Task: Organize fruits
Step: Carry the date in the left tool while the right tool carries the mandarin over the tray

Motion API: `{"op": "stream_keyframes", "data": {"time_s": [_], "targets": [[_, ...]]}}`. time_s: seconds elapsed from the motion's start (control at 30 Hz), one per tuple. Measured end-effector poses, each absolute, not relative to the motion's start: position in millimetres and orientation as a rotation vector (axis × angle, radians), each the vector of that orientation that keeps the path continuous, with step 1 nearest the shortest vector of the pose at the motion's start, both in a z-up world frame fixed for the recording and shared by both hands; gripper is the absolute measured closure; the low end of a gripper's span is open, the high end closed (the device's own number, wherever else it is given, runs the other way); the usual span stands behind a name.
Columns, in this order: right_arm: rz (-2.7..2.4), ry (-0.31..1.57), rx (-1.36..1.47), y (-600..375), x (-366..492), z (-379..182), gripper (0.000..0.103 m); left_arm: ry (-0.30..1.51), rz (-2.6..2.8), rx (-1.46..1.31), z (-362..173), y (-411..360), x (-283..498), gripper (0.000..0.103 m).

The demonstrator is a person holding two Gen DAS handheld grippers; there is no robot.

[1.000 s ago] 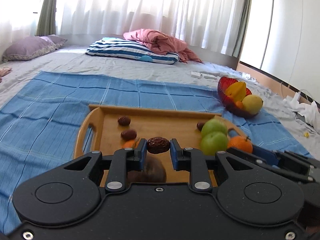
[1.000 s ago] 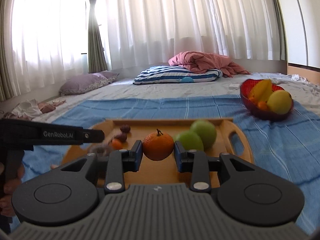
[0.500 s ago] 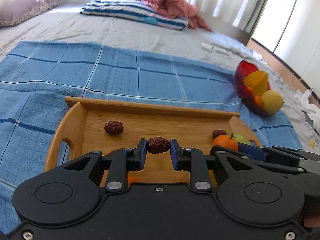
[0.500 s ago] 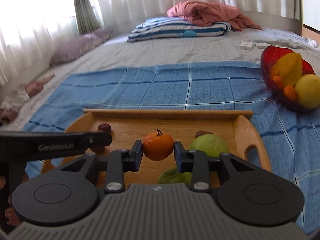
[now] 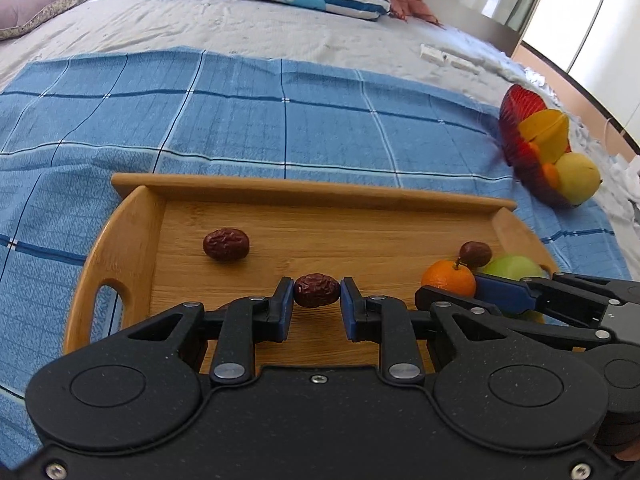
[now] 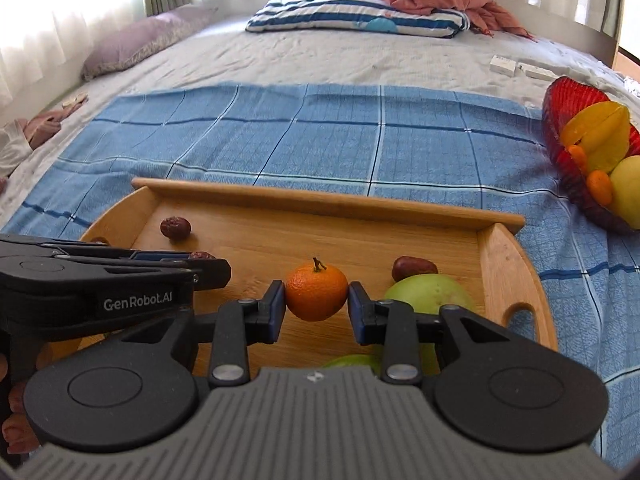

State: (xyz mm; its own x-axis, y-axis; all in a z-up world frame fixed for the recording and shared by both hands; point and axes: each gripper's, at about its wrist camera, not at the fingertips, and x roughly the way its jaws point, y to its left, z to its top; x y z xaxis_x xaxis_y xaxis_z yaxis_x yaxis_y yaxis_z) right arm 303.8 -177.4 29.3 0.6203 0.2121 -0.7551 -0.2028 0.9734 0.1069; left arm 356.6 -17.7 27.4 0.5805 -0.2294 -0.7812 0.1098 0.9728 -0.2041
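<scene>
Risk of a slip: left hand-held gripper (image 5: 317, 299) pinching a wrinkled red date (image 5: 317, 290), right hand-held gripper (image 6: 316, 300) clamping a mandarin (image 6: 316, 291), both above the wooden tray (image 5: 312, 190), red fruit bowl (image 6: 570, 120) far off at 2 o'clock.

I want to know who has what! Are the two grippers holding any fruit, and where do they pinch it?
Left gripper pinches a red date by its ends; right gripper squeezes the mandarin at its sides.

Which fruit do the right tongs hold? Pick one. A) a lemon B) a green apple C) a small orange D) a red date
C: the small orange sits clamped between the right tongs, above the wooden tray.
</scene>
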Motion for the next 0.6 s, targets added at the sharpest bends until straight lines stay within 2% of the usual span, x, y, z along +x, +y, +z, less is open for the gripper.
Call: {"op": "stream_keyframes", "data": {"time_s": [0.4, 0.5, 0.6], "targets": [[0.253, 0.938, -0.114, -162.5, 310.9, 25.9, 0.064, 0.939, -0.193, -0.128, 24.6, -16.9, 360.4, 0.079], [0.261, 0.968, -0.159, -156.2, 313.4, 25.1, 0.059, 0.937, -0.194, -0.113, 24.7, -18.6, 359.5, 0.079], [0.266, 0.995, -0.176, -153.6, 315.3, 25.0, 0.059, 0.937, -0.196, -0.114, 24.8, -18.8, 359.6, 0.079]]}}
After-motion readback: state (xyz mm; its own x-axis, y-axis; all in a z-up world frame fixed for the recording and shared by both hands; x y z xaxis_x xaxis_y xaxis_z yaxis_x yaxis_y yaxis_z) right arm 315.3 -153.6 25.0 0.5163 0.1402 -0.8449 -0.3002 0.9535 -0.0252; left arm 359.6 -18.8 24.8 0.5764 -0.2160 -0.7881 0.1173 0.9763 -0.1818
